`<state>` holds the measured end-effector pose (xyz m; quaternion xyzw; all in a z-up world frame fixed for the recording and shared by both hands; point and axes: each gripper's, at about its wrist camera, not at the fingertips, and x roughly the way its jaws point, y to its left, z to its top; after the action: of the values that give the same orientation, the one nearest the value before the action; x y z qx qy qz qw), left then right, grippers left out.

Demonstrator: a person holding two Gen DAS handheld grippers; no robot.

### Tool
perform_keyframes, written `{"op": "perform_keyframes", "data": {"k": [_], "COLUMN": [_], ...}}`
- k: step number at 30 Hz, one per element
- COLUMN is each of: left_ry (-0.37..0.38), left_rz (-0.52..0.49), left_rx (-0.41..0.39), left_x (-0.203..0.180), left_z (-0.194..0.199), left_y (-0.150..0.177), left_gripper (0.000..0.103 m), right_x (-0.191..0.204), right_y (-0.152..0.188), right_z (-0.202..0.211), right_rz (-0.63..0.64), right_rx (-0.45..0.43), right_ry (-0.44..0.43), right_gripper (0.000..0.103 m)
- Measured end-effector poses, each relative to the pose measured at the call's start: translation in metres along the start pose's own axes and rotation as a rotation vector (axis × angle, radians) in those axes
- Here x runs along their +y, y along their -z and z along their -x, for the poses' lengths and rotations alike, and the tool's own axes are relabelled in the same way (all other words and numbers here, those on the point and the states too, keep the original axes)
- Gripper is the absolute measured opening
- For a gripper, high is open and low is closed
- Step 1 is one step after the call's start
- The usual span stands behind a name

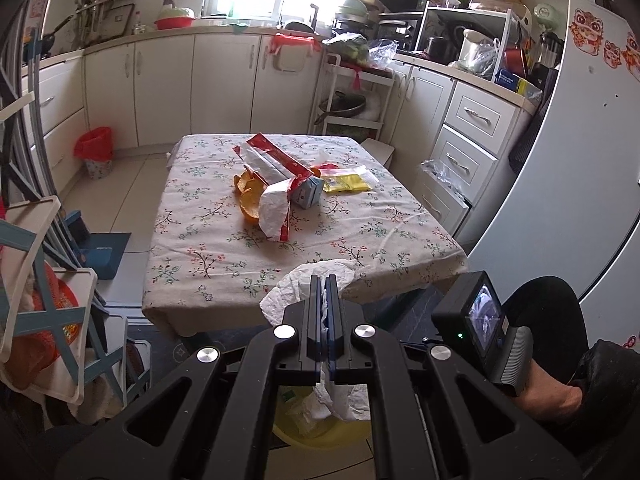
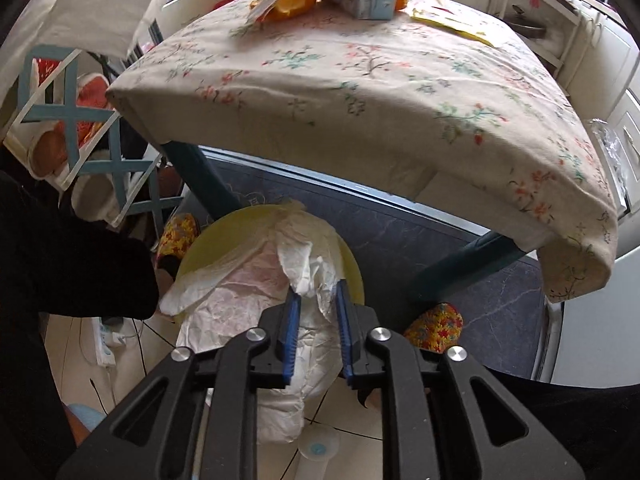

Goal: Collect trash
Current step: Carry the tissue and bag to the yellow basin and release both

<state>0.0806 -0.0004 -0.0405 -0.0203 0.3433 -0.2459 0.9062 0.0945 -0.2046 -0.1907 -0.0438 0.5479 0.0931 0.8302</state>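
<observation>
Kitchen, floral-cloth worktop [image 1: 224, 248] as landmark: left claw [image 1: 324, 280] clenched on white tissue [image 1: 292, 284] before its near edge; right claw [image 2: 316, 300] released, tissue between its jaws, above yellow bin [image 2: 224, 236] underneath — judged best to let go low, squarely over the bin.

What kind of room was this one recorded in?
A home kitchen, most likely: white cabinets run under a countertop with a sink tap by the window, a microwave sits on a shelf, and a floral-clothed table stands in the middle.

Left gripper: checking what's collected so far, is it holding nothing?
No, the left gripper is shut on a crumpled white tissue that sticks out above and below its fingers.
</observation>
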Motion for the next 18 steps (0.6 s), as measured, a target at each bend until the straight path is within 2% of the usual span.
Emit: {"op": "perform_keyframes", "data": {"k": [2, 4, 11, 16, 18], "left_ry": [0.002, 0.004, 0.026, 0.082, 0.091], "left_rz": [0.004, 0.004, 0.013, 0.047, 0.047], "left_rx": [0.002, 0.007, 0.051, 0.153, 0.195], "left_x": [0.001, 0.001, -0.002, -0.004, -0.008], "left_z": [0.001, 0.0, -0.012, -0.041, -0.054], "left_y": [0.001, 0.003, 0.012, 0.03, 0.039], "left_gripper": [0.002, 0.002, 0.002, 0.002, 0.002], "right_x": [0.002, 0.003, -0.011, -0.037, -0.047], "right_y": [0.0, -0.002, -0.005, -0.011, -0.01], "right_z": [-0.001, -0.003, 0.008, 0.036, 0.048], "right_rz": [0.002, -0.005, -0.082, -0.216, -0.268], "right_rx": [-0.001, 0.001, -0.042, -0.181, -0.245], "right_ry": [-0.003, -0.013, -0.043, -0.075, -0.087], "right_gripper": [0.022, 0.031, 0.038, 0.051, 0.053]}}
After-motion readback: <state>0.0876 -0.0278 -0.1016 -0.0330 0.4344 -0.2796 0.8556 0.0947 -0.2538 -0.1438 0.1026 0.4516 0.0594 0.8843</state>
